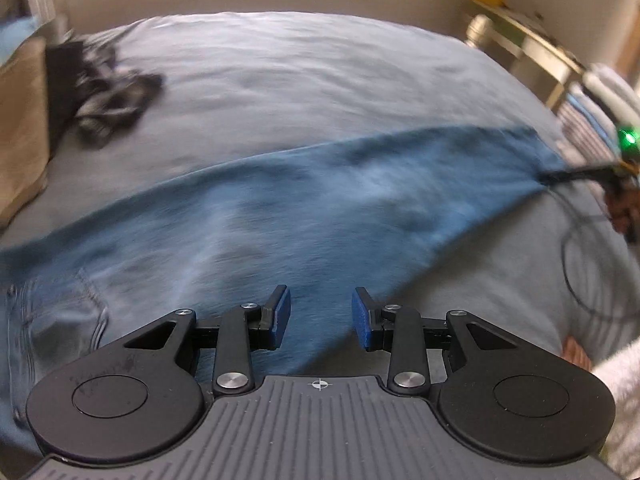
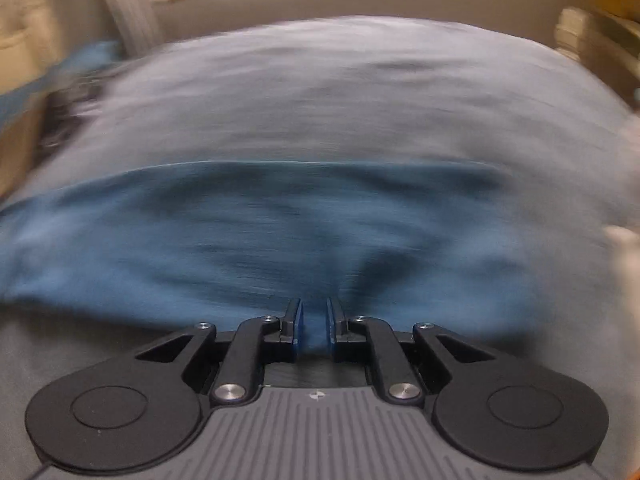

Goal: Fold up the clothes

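A pair of blue jeans (image 1: 320, 208) lies stretched across the grey bed (image 1: 300, 80), its pocketed waist end at the lower left of the left wrist view. My left gripper (image 1: 321, 316) hovers over the middle of the denim, open, with nothing pinched between its blue pads. At the far right of that view my right gripper (image 1: 550, 178) grips the narrow leg end. In the right wrist view the jeans (image 2: 280, 232) bunch into my right gripper (image 2: 313, 328), whose pads are shut on a fold of the denim. Both views are motion-blurred.
A heap of dark clothes (image 1: 108, 96) and a beige pillow (image 1: 20, 128) lie at the bed's left. A pale shelf (image 1: 520, 36) and folded striped laundry (image 1: 580, 120) stand at the right. A black cable (image 1: 576, 272) loops over the cover near a white sleeve (image 1: 624, 380).
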### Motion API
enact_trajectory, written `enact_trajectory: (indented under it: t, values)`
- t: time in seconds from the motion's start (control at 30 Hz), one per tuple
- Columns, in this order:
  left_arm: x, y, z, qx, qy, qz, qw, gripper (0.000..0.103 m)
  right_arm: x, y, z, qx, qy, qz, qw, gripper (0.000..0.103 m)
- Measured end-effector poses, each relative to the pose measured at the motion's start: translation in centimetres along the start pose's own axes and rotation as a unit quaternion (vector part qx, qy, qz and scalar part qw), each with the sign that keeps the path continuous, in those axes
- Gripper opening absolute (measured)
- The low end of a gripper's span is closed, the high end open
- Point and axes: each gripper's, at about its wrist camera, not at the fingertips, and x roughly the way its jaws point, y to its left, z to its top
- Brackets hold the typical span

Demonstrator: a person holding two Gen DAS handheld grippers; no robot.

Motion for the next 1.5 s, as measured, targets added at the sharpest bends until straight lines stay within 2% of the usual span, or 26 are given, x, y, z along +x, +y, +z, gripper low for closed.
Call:
enact_trajectory:
  t: [0.07,0.13,0.17,0.23,0.3,0.33,0.37,0.43,0.47,0.5,0.53,0.6,0.67,0.73,0.8,0.87,0.93,1.0,1.1,1.2,1.3,1.37,1.47,1.5]
  values:
    - [0.0,0.7,-0.1,-0.005,-0.006,0.004,1.0000,0.033,-1.5,-0.4,0.1,-0.021,0.019,-0.076,0.997,0.012]
    - [0.0,1.2,0.0,-0.006,-0.004,0.014,0.9999,0.033,-3.0,-0.2,0.2,-0.040,0.038,-0.120,0.991,0.012]
    - [0.0,1.4,0.0,-0.007,-0.003,0.019,0.9998,0.033,-3.8,0.8,0.7,-0.059,0.036,-0.126,0.990,0.012]
    - [0.3,2.0,0.1,-0.023,0.001,0.023,0.9995,0.033,-4.9,4.5,1.4,-0.121,0.015,-0.092,0.988,0.013]
    - [1.0,2.4,0.0,-0.038,0.017,0.019,0.9989,0.033,-5.1,9.4,2.4,-0.180,-0.001,-0.020,0.984,0.014]
    - [1.7,2.5,-0.2,-0.041,0.032,0.023,0.9984,0.033,-4.8,12.5,2.9,-0.225,-0.007,0.019,0.974,0.017]
    - [2.3,2.5,-0.5,-0.043,0.046,0.027,0.9976,0.033,-4.4,15.7,2.8,-0.277,-0.014,0.051,0.959,0.020]
    - [3.4,2.3,-1.2,-0.041,0.059,0.034,0.9968,0.033,-3.5,22.0,2.6,-0.377,-0.027,0.116,0.919,0.027]
    - [3.8,2.2,-1.6,-0.036,0.059,0.037,0.9969,0.033,-2.8,24.1,2.6,-0.402,-0.028,0.142,0.904,0.027]
    - [3.8,2.1,-1.9,-0.027,0.053,0.040,0.9974,0.033,-1.7,26.0,2.7,-0.415,-0.023,0.169,0.894,0.028]
    - [3.8,1.9,-2.2,-0.019,0.048,0.042,0.9978,0.033,-1.0,27.3,2.6,-0.416,-0.015,0.186,0.890,0.029]
    - [3.1,1.8,-2.2,-0.007,0.045,0.041,0.9981,0.033,2.1,29.3,2.5,-0.406,0.036,0.197,0.892,0.030]
    - [1.7,1.7,-2.0,-0.001,0.037,0.032,0.9988,0.033,2.5,29.6,2.9,-0.388,0.056,0.194,0.899,0.030]
    - [0.5,1.7,-1.6,0.011,0.010,0.020,0.9997,0.033,3.0,30.0,3.3,-0.370,0.076,0.192,0.906,0.030]
    - [-0.3,1.9,-1.2,0.019,-0.016,0.011,0.9996,0.033,2.4,29.8,4.7,-0.336,0.070,0.206,0.916,0.030]
    - [0.4,2.7,-0.6,0.001,-0.026,0.017,0.9995,0.033,2.0,30.2,5.5,-0.309,0.057,0.228,0.921,0.030]
    - [2.3,3.8,-0.6,-0.040,-0.004,0.008,0.9992,0.033,2.0,30.5,5.5,-0.306,0.050,0.238,0.920,0.030]
    - [4.0,4.5,-1.2,-0.071,0.018,-0.006,0.9973,0.033,2.9,30.5,4.6,-0.310,0.058,0.229,0.921,0.030]
    - [3.7,3.8,-1.5,-0.044,0.006,-0.004,0.9990,0.033,4.0,30.0,3.1,-0.304,0.072,0.220,0.924,0.030]
    - [2.7,3.4,-1.0,-0.027,-0.012,-0.009,0.9995,0.033,3.4,30.3,4.2,-0.285,0.071,0.211,0.932,0.030]
    - [1.8,3.3,-0.3,-0.017,-0.040,-0.012,0.9990,0.033,2.4,30.6,5.0,-0.274,0.049,0.230,0.933,0.030]
    - [2.9,3.5,0.1,-0.023,-0.041,-0.002,0.9989,0.033,2.9,30.8,4.8,-0.274,0.054,0.227,0.933,0.030]
    - [5.8,4.0,-0.4,-0.027,-0.016,-0.001,0.9995,0.034,4.8,30.6,4.1,-0.267,0.078,0.216,0.936,0.030]
    - [5.9,3.7,-0.9,-0.016,-0.032,0.004,0.9994,0.034,5.0,30.1,4.0,-0.256,0.075,0.221,0.938,0.030]
